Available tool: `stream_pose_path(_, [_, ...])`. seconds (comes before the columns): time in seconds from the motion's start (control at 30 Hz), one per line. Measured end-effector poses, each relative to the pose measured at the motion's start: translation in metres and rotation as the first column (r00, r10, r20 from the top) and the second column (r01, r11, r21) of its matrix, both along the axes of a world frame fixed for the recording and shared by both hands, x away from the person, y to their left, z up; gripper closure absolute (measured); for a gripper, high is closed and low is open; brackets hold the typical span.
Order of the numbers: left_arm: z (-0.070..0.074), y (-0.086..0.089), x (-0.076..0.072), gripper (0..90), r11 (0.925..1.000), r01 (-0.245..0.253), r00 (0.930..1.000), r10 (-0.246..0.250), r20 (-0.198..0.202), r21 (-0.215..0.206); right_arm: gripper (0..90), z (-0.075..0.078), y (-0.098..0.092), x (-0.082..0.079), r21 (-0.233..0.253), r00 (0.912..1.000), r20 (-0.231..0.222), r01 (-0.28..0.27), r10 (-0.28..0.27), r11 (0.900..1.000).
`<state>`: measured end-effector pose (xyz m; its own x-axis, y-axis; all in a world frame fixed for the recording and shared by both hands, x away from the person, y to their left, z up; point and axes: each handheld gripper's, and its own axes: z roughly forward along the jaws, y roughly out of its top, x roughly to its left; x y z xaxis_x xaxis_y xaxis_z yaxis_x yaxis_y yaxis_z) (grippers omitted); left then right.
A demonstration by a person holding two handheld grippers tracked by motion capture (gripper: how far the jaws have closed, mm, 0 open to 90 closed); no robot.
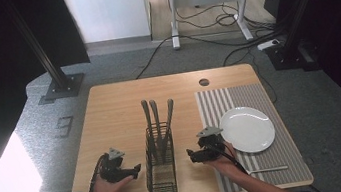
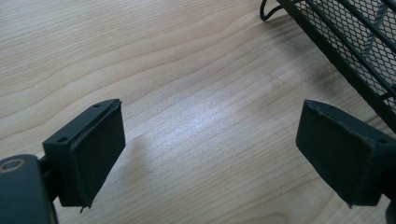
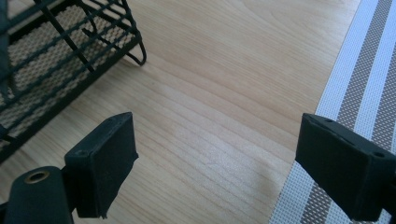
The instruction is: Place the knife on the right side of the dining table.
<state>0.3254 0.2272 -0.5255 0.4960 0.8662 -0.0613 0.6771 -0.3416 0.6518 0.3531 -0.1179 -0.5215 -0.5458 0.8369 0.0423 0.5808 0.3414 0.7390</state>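
- Left hand-held gripper (image 1: 137, 168) and right hand-held gripper (image 1: 190, 155) both spread wide, holding nothing, parked on the wooden bench (image 1: 115, 109) ready to reach.
- Black wire-mesh cutlery caddy (image 1: 161, 170) sits between them: 3 o'clock of left, 9 o'clock of right.
- Three grey utensils (image 1: 157, 120) lean inside, handles poking toward 12.
- White round plate (image 1: 247, 129) waits on the striped placemat (image 1: 254, 94), probably their destination.

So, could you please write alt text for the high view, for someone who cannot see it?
A person's hands hold the left tongs and right tongs open on either side of a black wire caddy with three utensils standing in it, on a wooden table. A white plate sits on a striped placemat to the right.
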Motion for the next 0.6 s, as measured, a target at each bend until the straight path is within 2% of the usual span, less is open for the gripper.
stream_pose_path(0.17, [0.001,0.001,0.001,8.9,0.9999,-0.007,1.0000,0.007,-0.001,-0.012,13.1,0.004,-0.005,0.001,0.030,1.0000,-0.009,0.004,-0.003,1.000])
stream_pose_path(0.2, [0.002,0.001,0.001,9.4,0.9998,-0.009,1.0000,0.009,-0.001,-0.016,13.2,0.008,-0.008,0.000,0.052,1.0000,-0.005,0.006,-0.006,0.999])
stream_pose_path(0.3, [0.002,0.001,0.002,10.3,0.9998,-0.011,0.9999,0.011,0.000,-0.018,13.2,0.012,-0.010,0.000,0.069,1.0000,0.004,0.001,-0.002,0.998])
stream_pose_path(0.33, [0.002,0.001,0.002,10.6,0.9998,-0.009,1.0000,0.009,-0.003,-0.018,13.2,0.018,-0.012,0.000,0.098,1.0000,0.005,0.002,-0.002,0.995])
stream_pose_path(0.4, [0.002,0.000,0.002,11.1,0.9998,-0.006,1.0000,0.006,-0.005,-0.017,13.4,0.024,-0.013,0.000,0.116,0.9999,0.012,-0.004,0.002,0.993])
stream_pose_path(0.5, [0.002,0.000,0.002,11.5,0.9999,-0.002,1.0000,0.002,-0.004,-0.016,13.4,0.028,-0.013,0.001,0.122,0.9997,0.021,-0.012,0.009,0.992])
stream_pose_path(0.6, [0.002,-0.001,0.001,12.5,1.0000,0.000,1.0000,0.000,-0.002,-0.008,14.6,0.036,-0.012,0.001,0.125,0.9977,0.058,-0.041,0.034,0.991])
